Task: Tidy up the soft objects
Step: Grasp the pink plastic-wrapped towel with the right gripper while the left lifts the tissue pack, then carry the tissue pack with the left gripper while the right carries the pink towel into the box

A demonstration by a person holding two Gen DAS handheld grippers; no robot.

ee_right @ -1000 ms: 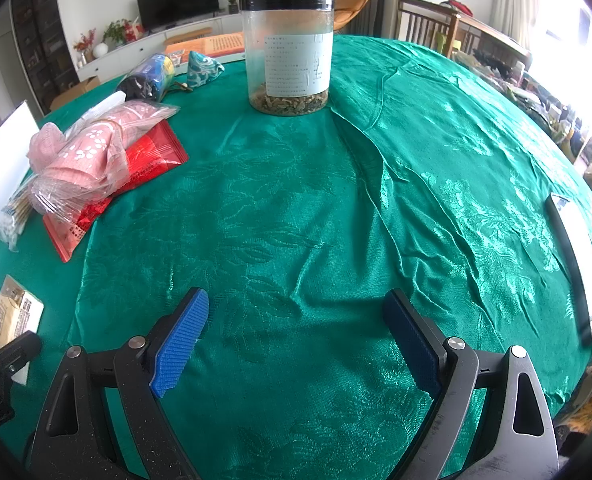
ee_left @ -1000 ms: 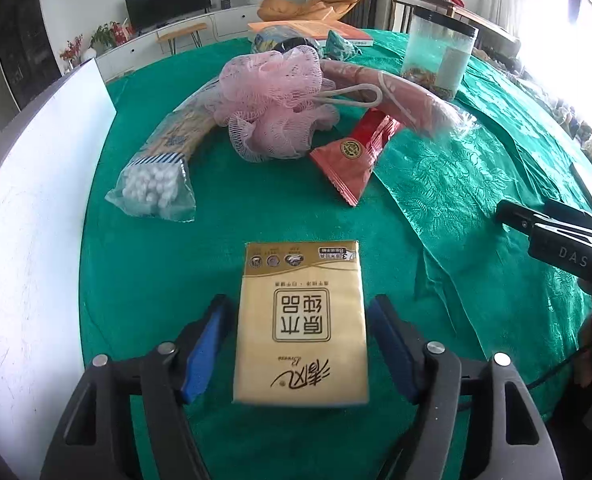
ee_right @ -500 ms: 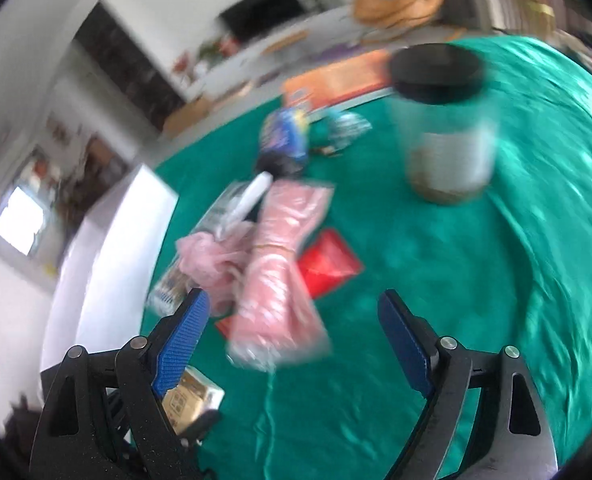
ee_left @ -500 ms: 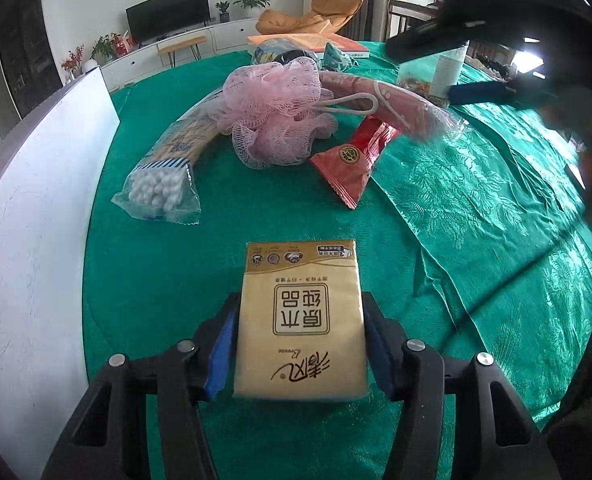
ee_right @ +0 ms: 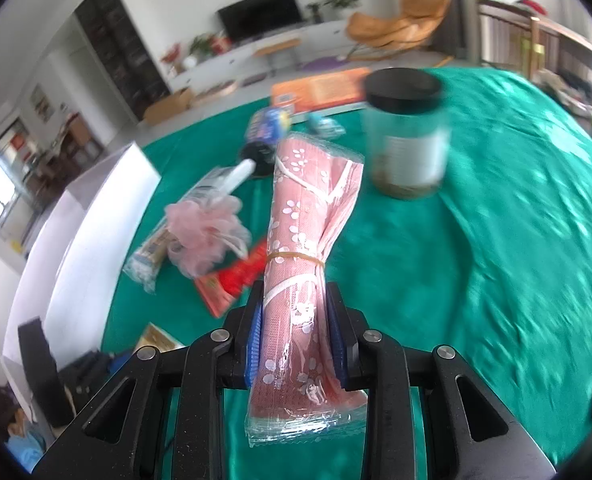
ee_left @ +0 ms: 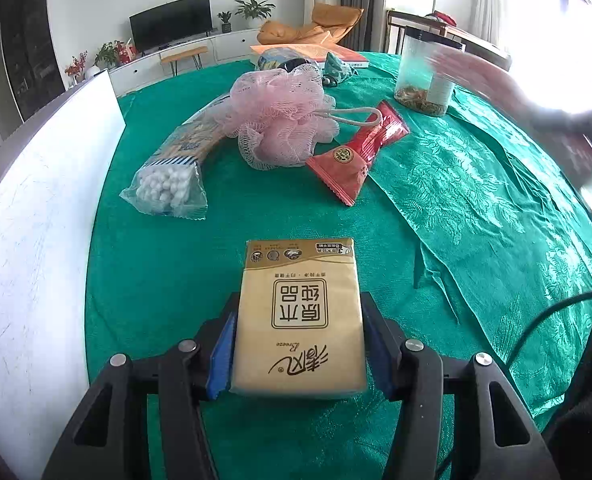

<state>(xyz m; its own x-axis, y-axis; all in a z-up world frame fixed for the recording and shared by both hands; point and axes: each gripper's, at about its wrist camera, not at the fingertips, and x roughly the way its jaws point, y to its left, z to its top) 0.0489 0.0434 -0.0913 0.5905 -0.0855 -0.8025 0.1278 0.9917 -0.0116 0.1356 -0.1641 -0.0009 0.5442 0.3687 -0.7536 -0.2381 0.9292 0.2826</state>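
Between the right hand-held gripper (ee_right: 296, 340) pads, closing, the pink towel roll (ee_right: 304, 264) is newly grasped; left hand-held gripper (ee_left: 298, 344) now clamps the tissue pack (ee_left: 299, 316)

Left gripper (ee_left: 298, 350) clamps tissue pack (ee_left: 299, 320) on green tablecloth (ee_left: 476, 208)

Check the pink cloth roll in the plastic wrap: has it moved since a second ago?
Yes. The pink cloth roll has left its spot beside the red packet and bath pouf and is up off the green cloth, with the right gripper closing on it.
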